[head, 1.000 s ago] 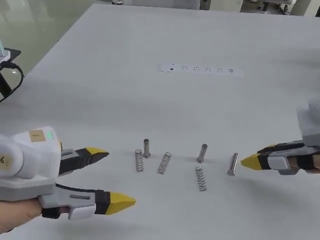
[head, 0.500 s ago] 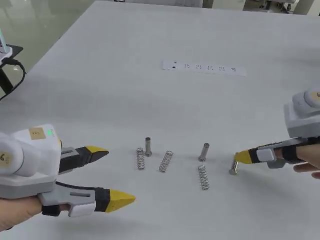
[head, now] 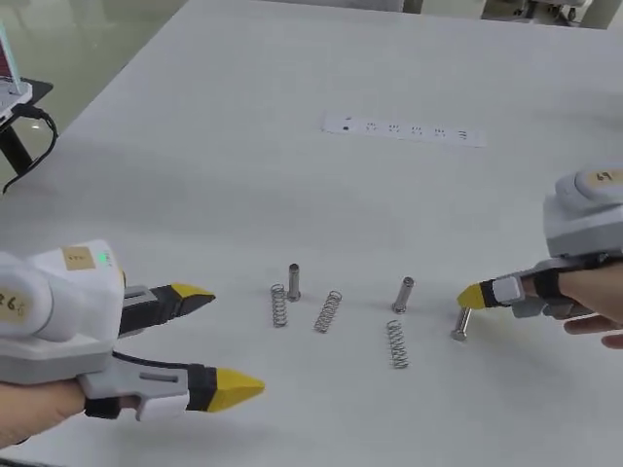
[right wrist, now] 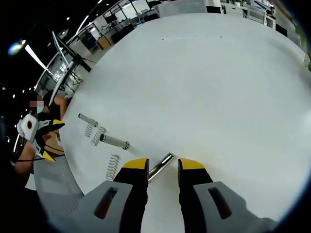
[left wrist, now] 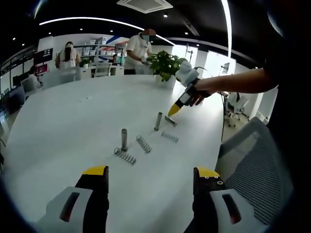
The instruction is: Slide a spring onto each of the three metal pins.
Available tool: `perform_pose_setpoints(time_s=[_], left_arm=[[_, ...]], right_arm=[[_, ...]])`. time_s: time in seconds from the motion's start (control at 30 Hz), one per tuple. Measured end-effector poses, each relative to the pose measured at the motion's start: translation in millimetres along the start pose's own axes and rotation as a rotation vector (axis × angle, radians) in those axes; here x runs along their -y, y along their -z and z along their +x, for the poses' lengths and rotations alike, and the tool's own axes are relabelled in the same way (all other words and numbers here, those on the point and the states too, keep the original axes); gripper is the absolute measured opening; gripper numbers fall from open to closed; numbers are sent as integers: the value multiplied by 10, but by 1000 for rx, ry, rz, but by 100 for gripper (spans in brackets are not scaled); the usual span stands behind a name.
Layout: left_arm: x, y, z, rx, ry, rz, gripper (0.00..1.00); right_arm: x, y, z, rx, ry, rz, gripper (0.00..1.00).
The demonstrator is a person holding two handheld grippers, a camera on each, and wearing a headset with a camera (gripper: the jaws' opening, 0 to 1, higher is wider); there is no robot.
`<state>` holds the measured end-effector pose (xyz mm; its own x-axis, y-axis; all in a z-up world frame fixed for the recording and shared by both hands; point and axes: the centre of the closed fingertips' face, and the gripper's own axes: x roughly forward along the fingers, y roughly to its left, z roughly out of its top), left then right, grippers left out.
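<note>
Three metal pins and three springs lie mid-table. One pin [head: 294,280] stands upright beside a spring [head: 279,305]; a second spring [head: 326,311] lies just right of it. Another pin [head: 404,292] stands above the third spring [head: 396,344]. The last pin [head: 460,324] lies flat. My right gripper [head: 474,297] is at this pin's upper end; in the right gripper view it [right wrist: 163,165] stands narrowly open with the pin [right wrist: 167,159] between the jaws, not pinched. My left gripper [head: 219,341] hovers wide open and holds nothing, left of the parts.
A white power strip [head: 404,130] lies flat farther back on the white table [head: 195,146]. People stand at the far side of the room in the left gripper view. A mesh chair [left wrist: 252,160] is beside the table edge.
My right gripper has moved left and down to the lying pin, so its jaws now straddle the pin's end. The left gripper has stayed put. The head camera shifted slightly.
</note>
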<state>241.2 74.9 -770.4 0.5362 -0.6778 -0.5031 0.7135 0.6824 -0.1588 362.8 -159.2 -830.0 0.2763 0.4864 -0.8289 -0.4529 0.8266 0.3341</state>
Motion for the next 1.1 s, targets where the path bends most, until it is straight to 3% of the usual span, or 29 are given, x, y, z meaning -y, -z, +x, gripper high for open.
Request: perform_pose_setpoints(time_s=[0.13,0.5,0.7,1.1], left_arm=[[-5,9,-8,-1,-3,-2,66],[-21,33,-18,-4,-11,-6,66],[-30,22,-19,0,-8,-8,66],[-39,-34,24,7,4,2,66]], right_arm=[[61,22,36,-20,4,14,21],[51,56,78,-38,12,15,19],[97,57,123,-63,29,-4,17],[49,84,156,-105,46,-80,13]])
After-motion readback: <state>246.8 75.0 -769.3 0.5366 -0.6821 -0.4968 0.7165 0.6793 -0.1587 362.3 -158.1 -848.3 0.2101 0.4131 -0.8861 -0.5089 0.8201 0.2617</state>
